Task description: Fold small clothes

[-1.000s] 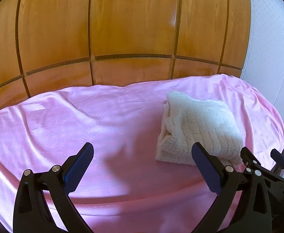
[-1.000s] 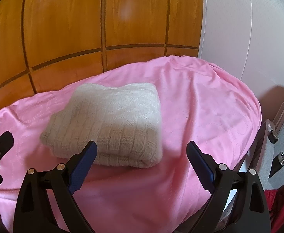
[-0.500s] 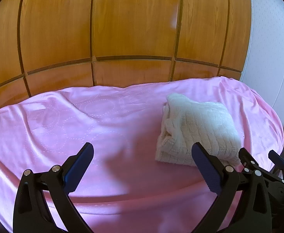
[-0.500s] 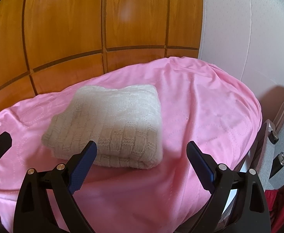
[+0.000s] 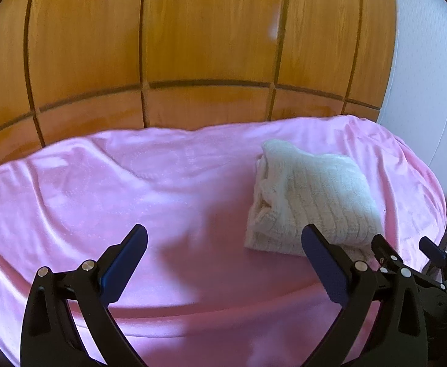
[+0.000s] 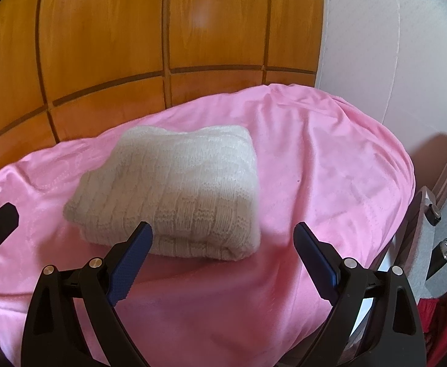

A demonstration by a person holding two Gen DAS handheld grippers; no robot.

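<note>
1. And here's the cream knitted garment (image 6: 174,195), sitting on the pink blanket (image 6: 330,177) as a thick, squared-off bundle, several layers deep, with the rounded fold edge facing the right wrist camera

2. From the left wrist view that same bundle (image 5: 312,202) lies toward the right side of the blanket, its loose stacked edges showing on the side that faces the open stretch of pink; by the look of it the folding of this piece is done or very nearly so

3. Left gripper (image 5: 223,253) hangs over bare blanket with jaws spread wide and nothing between them; the bundle sits just off its right finger

4. Right gripper (image 6: 223,244) is spread wide too and empty, poised low in front of the bundle, its left finger overlapping the near edge in the picture; contact I cannot confirm

5. What's left, as a judgement: perhaps a tidy-up or setting the piece aside; no other small garment is visible on the blanket, only a scrap of red cloth (image 6: 443,315) down at the lower right

6. Writing, brands, labels: none readable anywhere, not on the knit, the blanket or the wooden panelling (image 5: 211,46) behind
</note>
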